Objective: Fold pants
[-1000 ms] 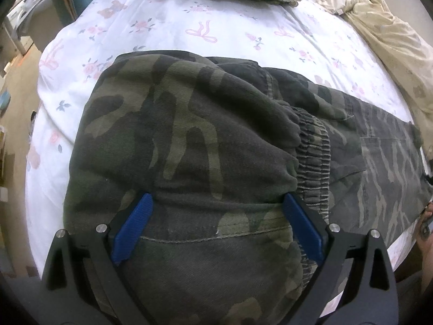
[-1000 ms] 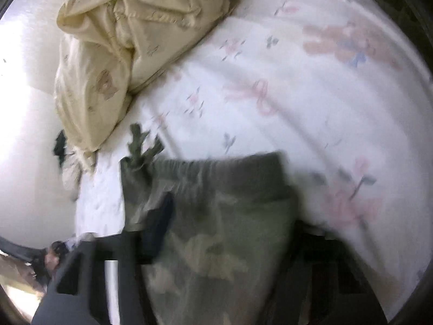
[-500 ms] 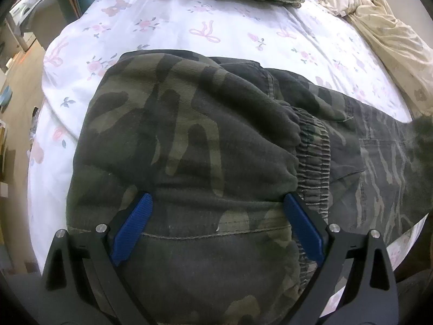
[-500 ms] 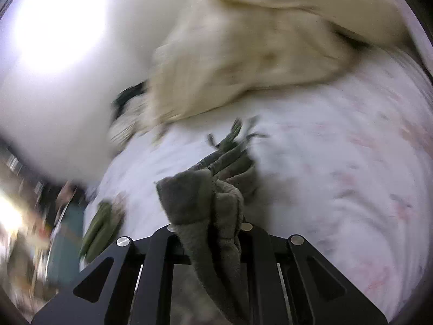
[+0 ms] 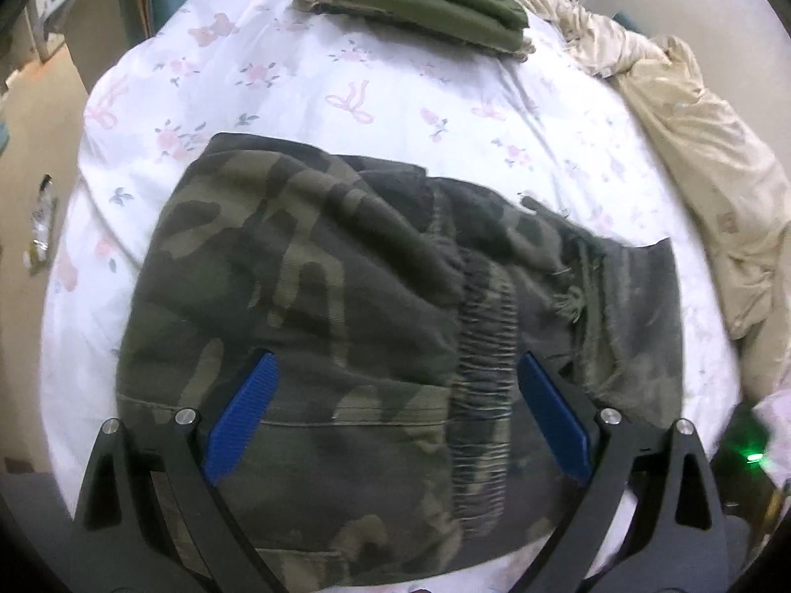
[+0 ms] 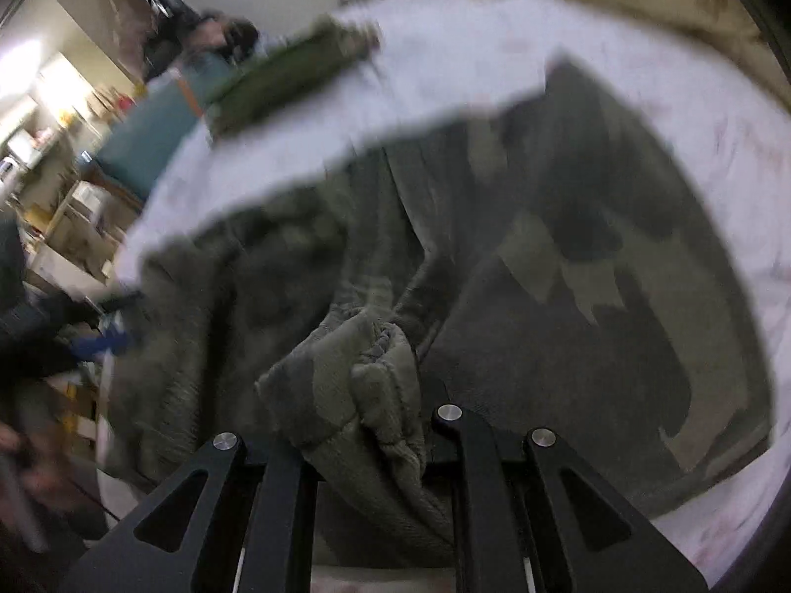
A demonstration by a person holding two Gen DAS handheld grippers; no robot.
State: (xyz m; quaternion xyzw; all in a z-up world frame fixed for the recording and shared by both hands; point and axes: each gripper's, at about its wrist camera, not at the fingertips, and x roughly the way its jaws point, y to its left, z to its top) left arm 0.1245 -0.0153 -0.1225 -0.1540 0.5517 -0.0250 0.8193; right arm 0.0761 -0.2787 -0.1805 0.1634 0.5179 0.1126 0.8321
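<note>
1. Lying across the white bedsheet printed with pink bows and flowers (image 5: 375, 99) is a pair of dark green camouflage cotton pants (image 5: 306, 276), already doubled over so that one layer covers another; a ribbed elastic band (image 5: 482, 346) runs across the middle of the bundle, and a frayed hem sits just to its right.
2. In the right wrist view the same pants (image 6: 568, 296) fill most of the picture, heavily blurred, with the sheet (image 6: 484, 59) showing beyond them.
3. Clenched on a bunched fold of that camouflage cloth, the right gripper (image 6: 366, 425) has its black fingers drawn close together with the fabric squeezed between them.
4. Hovering over the near part of the pants, the left gripper (image 5: 395, 400) has its two blue ribbed pads (image 5: 242, 407) spread wide apart; the cloth lies between and under them, and neither pad presses on it.
5. A stack of folded plain olive-green garments (image 5: 435, 10) rests at the far edge of the bed, well apart from the pants; it also shows, blurred, in the right wrist view (image 6: 286, 79).
6. A crumpled cream-coloured quilt (image 5: 692, 148) is heaped along the right side of the bed.
</note>
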